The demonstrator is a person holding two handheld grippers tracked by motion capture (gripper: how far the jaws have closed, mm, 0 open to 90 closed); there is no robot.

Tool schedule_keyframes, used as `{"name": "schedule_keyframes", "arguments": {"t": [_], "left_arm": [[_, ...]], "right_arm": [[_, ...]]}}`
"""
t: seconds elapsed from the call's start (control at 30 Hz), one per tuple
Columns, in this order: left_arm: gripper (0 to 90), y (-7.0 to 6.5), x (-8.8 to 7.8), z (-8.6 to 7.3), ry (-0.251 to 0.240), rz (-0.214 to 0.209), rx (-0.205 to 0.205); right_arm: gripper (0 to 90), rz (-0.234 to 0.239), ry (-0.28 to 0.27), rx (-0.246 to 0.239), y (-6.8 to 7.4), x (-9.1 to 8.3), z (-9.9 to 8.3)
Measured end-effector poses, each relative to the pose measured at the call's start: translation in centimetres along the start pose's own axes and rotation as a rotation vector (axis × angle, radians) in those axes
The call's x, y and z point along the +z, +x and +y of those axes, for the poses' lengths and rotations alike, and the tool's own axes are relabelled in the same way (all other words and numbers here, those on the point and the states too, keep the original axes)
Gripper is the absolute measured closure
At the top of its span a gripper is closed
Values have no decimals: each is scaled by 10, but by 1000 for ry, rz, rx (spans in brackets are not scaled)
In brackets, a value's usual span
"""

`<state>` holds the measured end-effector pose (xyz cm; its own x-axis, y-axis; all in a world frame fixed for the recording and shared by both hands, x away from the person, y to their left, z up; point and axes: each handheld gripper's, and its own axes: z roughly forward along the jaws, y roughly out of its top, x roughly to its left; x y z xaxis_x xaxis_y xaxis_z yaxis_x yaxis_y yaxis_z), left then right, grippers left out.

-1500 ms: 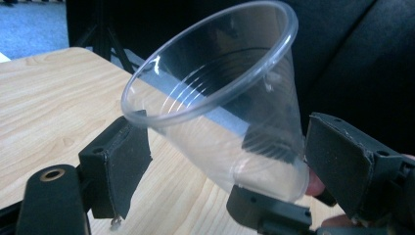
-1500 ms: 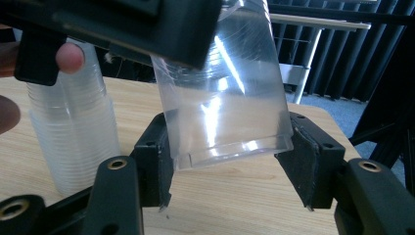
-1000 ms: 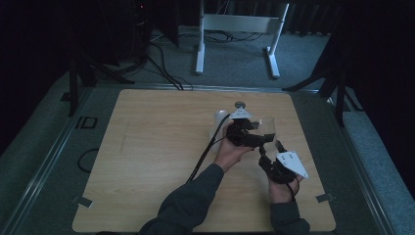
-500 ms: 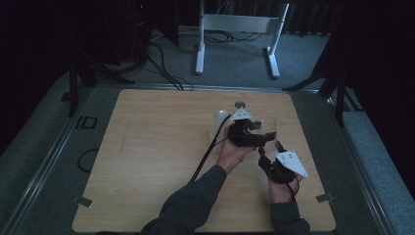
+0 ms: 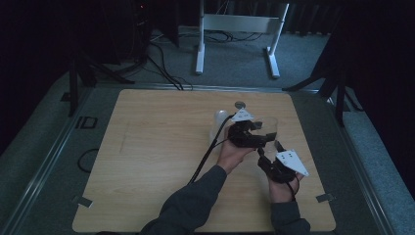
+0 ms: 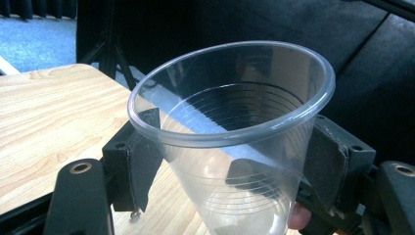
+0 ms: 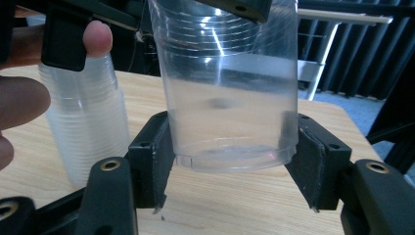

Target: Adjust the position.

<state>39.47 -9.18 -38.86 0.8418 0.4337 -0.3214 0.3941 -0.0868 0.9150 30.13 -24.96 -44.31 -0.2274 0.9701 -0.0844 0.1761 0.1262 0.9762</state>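
So the wooden table (image 5: 147, 161) is mostly bare, all the action is bunched up on the right half. Biggest thing there after the person's arms is a stack of clear plastic cups (image 7: 85, 132) standing upside down on the wood, just beside the hands.

The left gripper (image 6: 230, 161) has one single clear cup (image 6: 235, 142) clamped between its jaws just under the rim, holding it up off the table. My guess is it was peeled off that stack, and holding it high on the wall keeps the bottom free for the other hand.

The right gripper (image 7: 230, 161) sits down at the cup's base with a jaw on each side. They look right up against the plastic, but I honestly can't tell if they're squeezing it or just bracketing it. Looks like a handover or a steadying grip to me.

Cup itself is empty, nothing in it. Also a small round dark thing (image 5: 240, 104) sits farther back on the table, too small to identify.
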Motion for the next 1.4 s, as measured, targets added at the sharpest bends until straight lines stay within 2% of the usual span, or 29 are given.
{"name": "schedule_keyframes", "arguments": {"t": [0.2, 0.43, 0.53, 0.63, 0.67, 0.8, 0.9, 1.03, 1.17, 1.3, 1.4], "left_arm": [[278, 0, -1, 0, 1, 13, 17], [278, -2, -2, 1, 7, 29, 43], [278, -5, -1, -1, 27, 47, 79], [278, -6, 0, -2, 36, 52, 96], [278, -9, 2, -3, 47, 59, 121], [276, -12, 3, -4, 56, 67, 146], [271, -13, 3, -4, 50, 62, 140], [241, -12, 3, -3, 35, 44, 108], [234, -9, 2, -2, 6, 16, 54], [235, -8, 1, -1, -8, 4, 30], [245, -9, 1, -1, -10, 4, 32]], "right_arm": [[313, 41, 33, 1, -2, 3, 1], [285, 58, 48, 3, -3, 4, 1], [274, 64, 47, 5, -5, 4, 3], [279, 63, 48, 8, -6, 4, 3], [297, 64, 51, 7, -6, 4, 3], [391, 78, 67, 2, -5, 5, 2], [408, 74, 64, 2, -5, 5, 1], [412, 71, 47, 9, -5, 4, 1], [412, 69, 34, 13, -4, 3, 1], [412, 72, 25, 12, -4, 3, 0], [412, 78, 26, 15, -3, 3, 0]]}}
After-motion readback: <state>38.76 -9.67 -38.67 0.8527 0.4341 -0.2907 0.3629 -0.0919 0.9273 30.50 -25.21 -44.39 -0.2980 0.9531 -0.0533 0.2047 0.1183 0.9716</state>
